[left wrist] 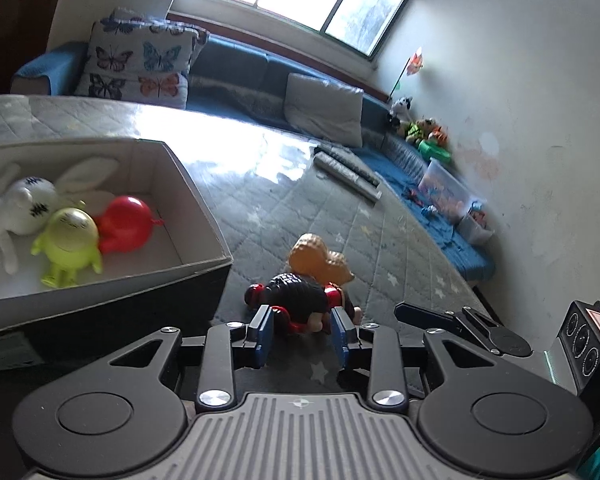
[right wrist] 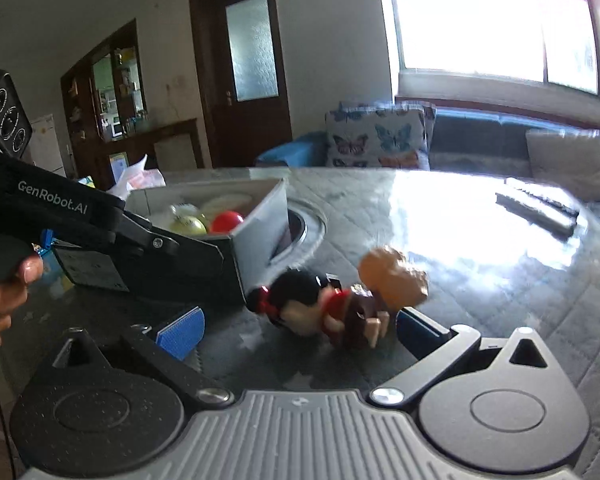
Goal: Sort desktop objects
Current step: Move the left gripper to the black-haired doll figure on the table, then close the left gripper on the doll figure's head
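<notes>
A doll with black hair and red clothes (left wrist: 300, 300) lies on the table beside an orange peanut-shaped toy (left wrist: 320, 258). My left gripper (left wrist: 302, 326) has its blue pads on either side of the doll's head; I cannot tell whether they touch it. My right gripper (right wrist: 300, 330) is open, its fingers wide on either side of the doll (right wrist: 324, 304) and the peanut toy (right wrist: 392, 276). A white box (left wrist: 196, 208) at the left holds a white rabbit (left wrist: 20, 204), a yellow-green figure (left wrist: 70, 240) and a red ball toy (left wrist: 126, 224).
The table has a grey quilted cover under glass (left wrist: 380, 248). A rolled grey mat (left wrist: 348, 174) lies at its far edge. A blue sofa with cushions (left wrist: 140, 60) stands behind. The left gripper's body (right wrist: 80, 232) crosses the right wrist view at the left.
</notes>
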Demonstrator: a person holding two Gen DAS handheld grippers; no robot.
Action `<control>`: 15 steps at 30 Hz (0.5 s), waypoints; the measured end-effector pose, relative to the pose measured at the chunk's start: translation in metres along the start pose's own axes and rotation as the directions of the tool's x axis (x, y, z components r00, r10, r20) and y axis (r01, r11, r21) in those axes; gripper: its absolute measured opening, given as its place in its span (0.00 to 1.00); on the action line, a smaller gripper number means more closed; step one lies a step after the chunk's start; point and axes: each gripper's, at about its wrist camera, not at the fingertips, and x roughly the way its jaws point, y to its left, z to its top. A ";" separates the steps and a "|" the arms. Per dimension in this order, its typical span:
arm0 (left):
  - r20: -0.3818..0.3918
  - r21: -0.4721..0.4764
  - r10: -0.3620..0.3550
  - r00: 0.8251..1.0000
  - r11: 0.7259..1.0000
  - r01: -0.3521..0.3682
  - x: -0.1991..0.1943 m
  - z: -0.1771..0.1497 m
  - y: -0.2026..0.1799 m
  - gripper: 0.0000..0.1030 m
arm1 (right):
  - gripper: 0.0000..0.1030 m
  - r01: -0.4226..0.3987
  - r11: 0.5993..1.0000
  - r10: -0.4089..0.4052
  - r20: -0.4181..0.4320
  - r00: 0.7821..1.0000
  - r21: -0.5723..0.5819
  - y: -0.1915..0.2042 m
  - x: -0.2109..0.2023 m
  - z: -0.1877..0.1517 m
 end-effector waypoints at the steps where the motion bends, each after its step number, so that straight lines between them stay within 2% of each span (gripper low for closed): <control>1: -0.004 -0.001 0.003 1.000 1.000 -0.003 0.003 0.001 0.000 0.33 | 1.00 -0.003 1.000 0.003 -0.011 1.000 0.010 -0.004 0.003 -0.001; 15: -0.005 -0.021 0.037 0.999 0.999 -0.038 0.030 0.020 0.002 0.33 | 1.00 -0.036 0.999 0.037 -0.074 0.997 0.013 -0.025 0.031 -0.003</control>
